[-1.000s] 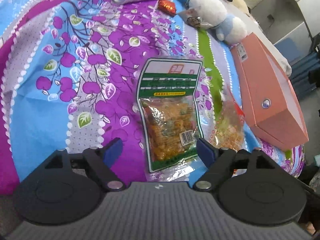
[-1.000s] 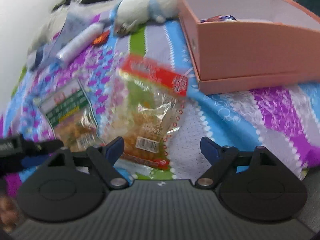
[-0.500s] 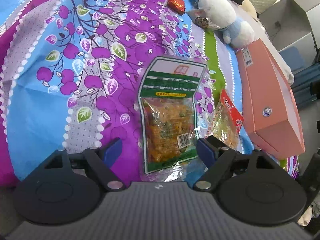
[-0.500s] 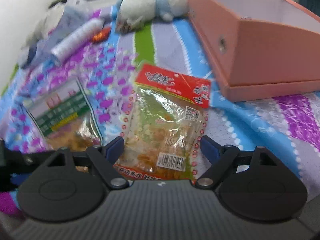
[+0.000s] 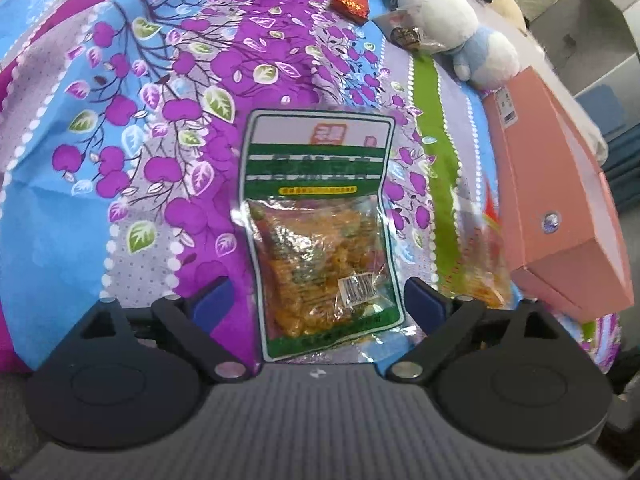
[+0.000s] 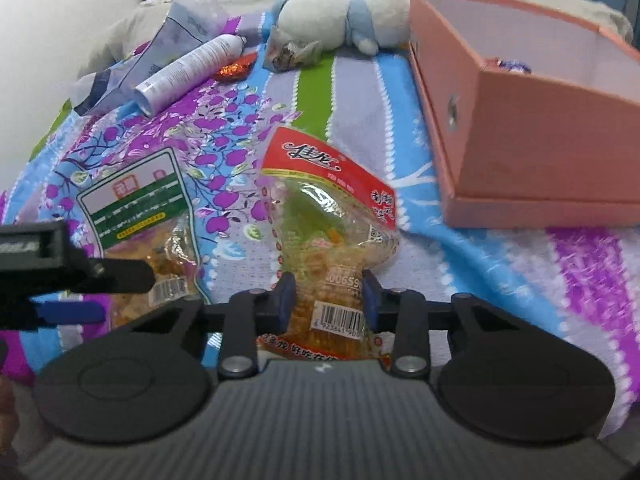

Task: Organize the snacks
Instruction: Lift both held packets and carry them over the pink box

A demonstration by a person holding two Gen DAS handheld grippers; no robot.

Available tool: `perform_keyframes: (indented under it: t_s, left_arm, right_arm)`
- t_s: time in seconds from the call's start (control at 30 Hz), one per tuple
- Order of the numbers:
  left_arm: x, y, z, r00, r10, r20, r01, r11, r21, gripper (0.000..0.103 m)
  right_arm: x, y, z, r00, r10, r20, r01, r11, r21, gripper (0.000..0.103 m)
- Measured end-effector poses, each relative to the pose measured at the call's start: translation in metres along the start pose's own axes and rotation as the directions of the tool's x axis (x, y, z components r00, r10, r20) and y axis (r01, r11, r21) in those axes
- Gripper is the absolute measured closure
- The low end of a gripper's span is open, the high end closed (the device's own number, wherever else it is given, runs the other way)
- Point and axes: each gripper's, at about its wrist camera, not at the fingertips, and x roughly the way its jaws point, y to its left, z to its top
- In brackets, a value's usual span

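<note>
A green-labelled snack bag (image 5: pixel 320 224) lies flat on the patterned cloth, its lower end between the fingers of my open left gripper (image 5: pixel 316 300); it also shows in the right wrist view (image 6: pixel 148 220). My right gripper (image 6: pixel 326 300) is shut on the lower end of a red-topped clear snack bag (image 6: pixel 332 216), which puckers between the pads. That bag shows blurred in the left wrist view (image 5: pixel 480 256). A pink open box (image 6: pixel 532 132) with a wrapped snack (image 6: pixel 514 66) inside stands to the right.
A white spray can (image 6: pixel 192 72), a small red packet (image 6: pixel 234 68), a grey pouch (image 6: pixel 160 52) and a white-and-blue plush toy (image 6: pixel 340 16) lie at the far side of the cloth. The left gripper's fingers (image 6: pixel 80 276) reach in at the right wrist view's left edge.
My right gripper moved onto the red-topped bag and shut on its lower end. My left gripper stayed open and edged closer over the green-labelled bag.
</note>
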Motion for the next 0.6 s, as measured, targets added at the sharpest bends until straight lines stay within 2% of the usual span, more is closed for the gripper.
perform_keyframes:
  t_s: [0.2,0.37,0.5,0.6]
  left_arm:
    - [0.015,-0.020,0.001,0.996,0.086,0.016,-0.087,0.994,0.067,0.003]
    - [0.028,-0.037,0.000,0.986,0.164,0.031,-0.167,0.976,0.144,0.002]
    - [0.026,-0.040,-0.004,0.984,0.173,0.042,-0.178,0.968,0.175,0.003]
    - [0.023,-0.040,-0.007,0.983,0.177,0.049,-0.183,0.962,0.205,0.008]
  right_arm:
    - [-0.008,-0.012,-0.007,1.000,-0.004,0.000,0.004,1.000,-0.021,0.066]
    - [-0.005,-0.018,-0.014,1.000,-0.002,-0.017,0.002,1.000,-0.016,0.066]
    - [-0.005,-0.019,-0.014,1.000,0.004,-0.018,-0.005,1.000,-0.011,0.066]
    - [-0.007,-0.021,-0.013,1.000,0.013,-0.016,-0.013,1.000,0.002,0.066]
